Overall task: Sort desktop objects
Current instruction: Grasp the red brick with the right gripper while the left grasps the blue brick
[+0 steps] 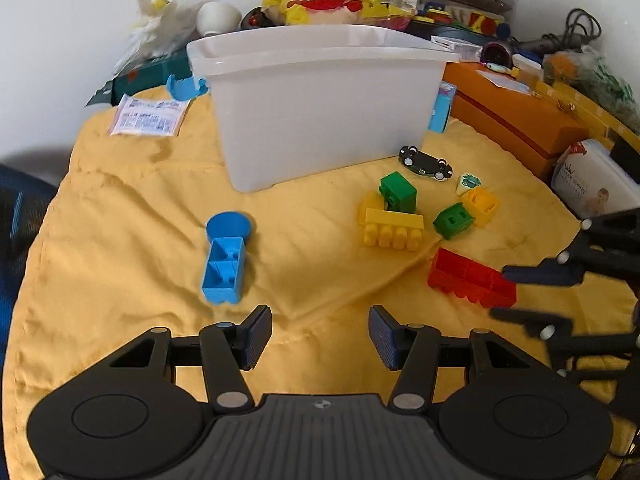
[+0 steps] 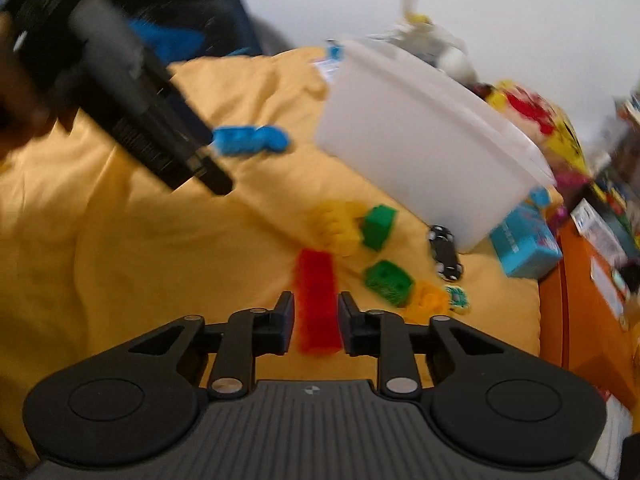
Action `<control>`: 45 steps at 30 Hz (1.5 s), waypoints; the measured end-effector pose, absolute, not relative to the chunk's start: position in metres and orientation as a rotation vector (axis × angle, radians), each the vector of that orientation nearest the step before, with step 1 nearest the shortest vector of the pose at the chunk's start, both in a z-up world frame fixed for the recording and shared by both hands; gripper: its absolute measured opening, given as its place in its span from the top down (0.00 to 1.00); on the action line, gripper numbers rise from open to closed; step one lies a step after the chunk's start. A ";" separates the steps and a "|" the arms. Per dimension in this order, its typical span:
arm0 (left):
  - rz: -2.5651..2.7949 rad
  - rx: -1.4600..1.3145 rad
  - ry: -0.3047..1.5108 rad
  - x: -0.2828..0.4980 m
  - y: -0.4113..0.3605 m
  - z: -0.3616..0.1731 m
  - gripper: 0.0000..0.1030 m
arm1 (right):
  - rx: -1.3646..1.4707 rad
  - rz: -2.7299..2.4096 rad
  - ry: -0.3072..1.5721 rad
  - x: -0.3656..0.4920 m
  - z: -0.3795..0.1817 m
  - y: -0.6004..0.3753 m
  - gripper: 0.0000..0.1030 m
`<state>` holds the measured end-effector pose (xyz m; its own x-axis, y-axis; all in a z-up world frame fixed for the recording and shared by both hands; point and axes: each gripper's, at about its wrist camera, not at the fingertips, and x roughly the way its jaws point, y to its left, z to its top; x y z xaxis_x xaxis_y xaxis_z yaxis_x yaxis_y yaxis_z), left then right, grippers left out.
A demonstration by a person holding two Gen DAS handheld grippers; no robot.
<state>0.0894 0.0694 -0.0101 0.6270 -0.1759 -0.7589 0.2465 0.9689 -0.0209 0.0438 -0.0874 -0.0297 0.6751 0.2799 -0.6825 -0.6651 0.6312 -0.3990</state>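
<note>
Left gripper (image 1: pixel 320 336): jaws wide apart, holding nothing, hovering over the yellow cloth (image 1: pixel 120 220). Blue brick (image 1: pixel 223 270) sits at its 11 o'clock, a blue disc (image 1: pixel 229 226) touching the brick's far end.

Right gripper (image 2: pixel 316 322): jaws straddle the near end of the red brick (image 2: pixel 316 300), partly closed. The right wrist view is motion-blurred, so pad contact can't be confirmed. In the left wrist view the same gripper comes in from 3 o'clock, its fingertips (image 1: pixel 536 274) overlapping the brick's right end; its body is cut off by the frame edge.

White bin (image 1: pixel 320 108) stands at 12 o'clock in the left view; its interior is hidden behind the near wall.

Loose pile between bin and red brick: long yellow brick (image 1: pixel 394 228), two green bricks (image 1: pixel 398 192) (image 1: pixel 454 220), small yellow brick (image 1: pixel 481 205), toy car (image 1: pixel 425 162) flipped wheels-up just beside the bin's base, and a small green-printed tag (image 1: pixel 468 182) whose print is too small to read.

Left gripper body (image 2: pixel 132 92) crosses the right view at 10 o'clock, blurred, covering part of the blue brick. Background clutter behind the bin is hard to make out.
</note>
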 end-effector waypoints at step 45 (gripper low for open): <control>-0.335 -0.059 0.980 0.077 0.070 -0.032 0.76 | -0.148 0.574 0.830 0.069 -0.014 -0.127 0.73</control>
<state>0.0773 0.0703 -0.0317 0.5100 -0.3050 -0.8043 0.2519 0.9470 -0.1994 0.0694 -0.1273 -0.0138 0.5335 0.4234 -0.7322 -0.5359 0.8389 0.0945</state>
